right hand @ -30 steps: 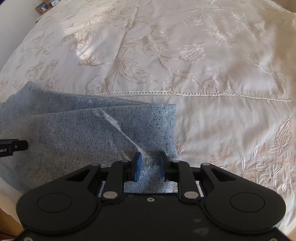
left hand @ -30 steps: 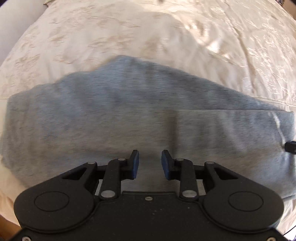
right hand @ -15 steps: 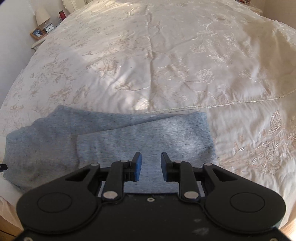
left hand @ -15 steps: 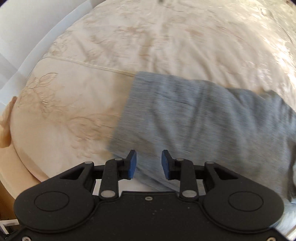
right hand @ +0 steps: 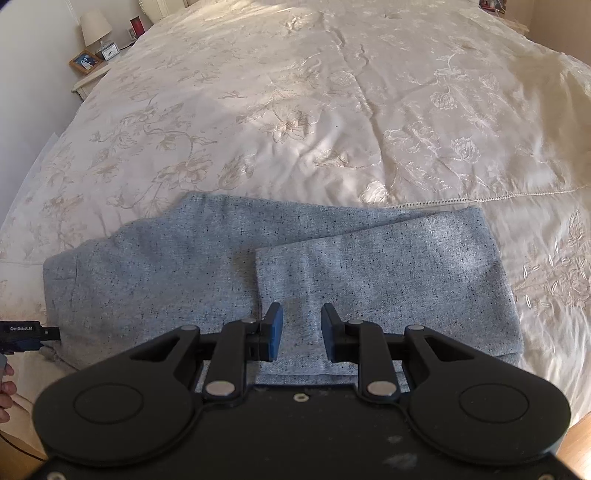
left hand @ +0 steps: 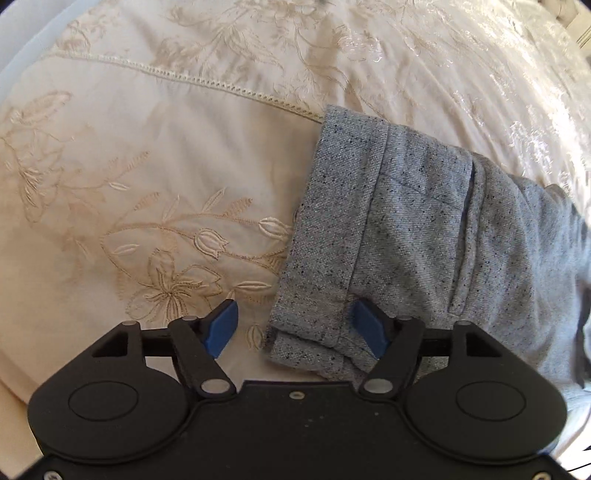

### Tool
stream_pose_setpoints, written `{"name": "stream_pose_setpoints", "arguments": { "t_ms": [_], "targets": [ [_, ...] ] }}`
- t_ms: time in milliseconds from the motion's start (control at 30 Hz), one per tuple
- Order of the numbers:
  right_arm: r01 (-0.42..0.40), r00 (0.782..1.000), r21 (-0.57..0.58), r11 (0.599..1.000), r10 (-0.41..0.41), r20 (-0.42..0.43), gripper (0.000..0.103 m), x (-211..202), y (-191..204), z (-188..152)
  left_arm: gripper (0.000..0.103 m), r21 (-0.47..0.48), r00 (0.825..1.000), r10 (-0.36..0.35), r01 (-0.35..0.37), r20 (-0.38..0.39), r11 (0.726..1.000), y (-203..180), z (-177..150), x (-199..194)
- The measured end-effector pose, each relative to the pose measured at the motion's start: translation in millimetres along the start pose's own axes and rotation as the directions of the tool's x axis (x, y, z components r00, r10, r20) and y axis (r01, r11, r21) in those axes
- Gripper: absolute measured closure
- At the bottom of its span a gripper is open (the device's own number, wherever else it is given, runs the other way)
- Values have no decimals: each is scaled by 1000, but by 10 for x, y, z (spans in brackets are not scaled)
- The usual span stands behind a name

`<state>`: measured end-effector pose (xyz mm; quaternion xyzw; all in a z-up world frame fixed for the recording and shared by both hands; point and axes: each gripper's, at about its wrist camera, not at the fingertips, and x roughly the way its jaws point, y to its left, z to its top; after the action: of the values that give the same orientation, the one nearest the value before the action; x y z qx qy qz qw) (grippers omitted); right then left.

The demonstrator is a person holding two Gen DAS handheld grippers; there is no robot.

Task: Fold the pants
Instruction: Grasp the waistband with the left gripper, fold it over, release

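Grey speckled pants [right hand: 207, 266] lie flat on the cream embroidered bedspread [right hand: 332, 110], with the leg end folded back over the middle [right hand: 388, 280]. In the left wrist view the waistband end [left hand: 332, 236] lies at centre right. My left gripper [left hand: 295, 328] is wide open, its jaws on either side of the waistband's near corner, not closed on it. My right gripper [right hand: 301, 332] is open with a narrower gap, empty, just above the near edge of the folded leg. The left gripper's body [right hand: 26, 334] shows at the left edge of the right wrist view.
The bedspread [left hand: 147, 184] spreads far beyond the pants. A bedside table [right hand: 90, 75] with a lamp [right hand: 96, 29] and a picture frame stands at the far left. The bed's near edge runs just under both grippers.
My left gripper has swung left along the pants to the waistband end and opened wide. My right gripper has pulled back and up, so the whole garment shows.
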<state>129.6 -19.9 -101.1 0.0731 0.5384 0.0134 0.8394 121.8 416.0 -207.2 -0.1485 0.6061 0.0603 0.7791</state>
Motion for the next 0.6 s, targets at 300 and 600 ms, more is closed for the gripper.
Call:
{"name": "stream_pose_setpoints", "arguments": {
  "t_ms": [300,600],
  "targets": [
    [17,1000,-17,1000,-17,-20,78,-54,214,-102,34,0,989,-130,130,-66,992,55,44,119],
    [-6,1000,-38,999,6,-6,78,-120,252,-81,80,9,986,-165,164,26,986,-55,-21,-283]
  ]
}}
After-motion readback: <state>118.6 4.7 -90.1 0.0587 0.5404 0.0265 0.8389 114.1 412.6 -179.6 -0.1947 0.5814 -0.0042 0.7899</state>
